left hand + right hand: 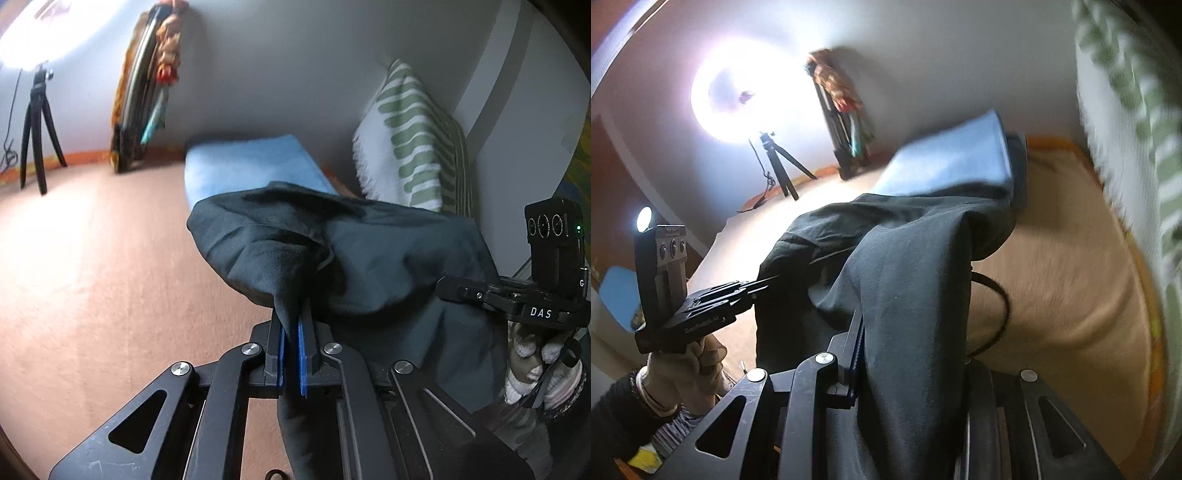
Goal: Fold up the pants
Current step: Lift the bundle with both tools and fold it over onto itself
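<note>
A peach-coloured bed cover [92,258] is stretching out ahead of the jaws. Lying on it beyond them are a folded blue cloth [251,166], a green-striped pillow [410,140] and, far off, a black tripod [37,122].

A home bedroom: bed [92,258] with striped pillow [410,144] and ring light [738,96].

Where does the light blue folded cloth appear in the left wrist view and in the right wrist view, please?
Left wrist view: the light blue folded cloth lies at upper centre, just behind the dark pants.
Right wrist view: it lies right of centre, near the top, again behind the pants.
Shared landmark: the black tripod standing on the bed, left of the cloth in both views.
</note>
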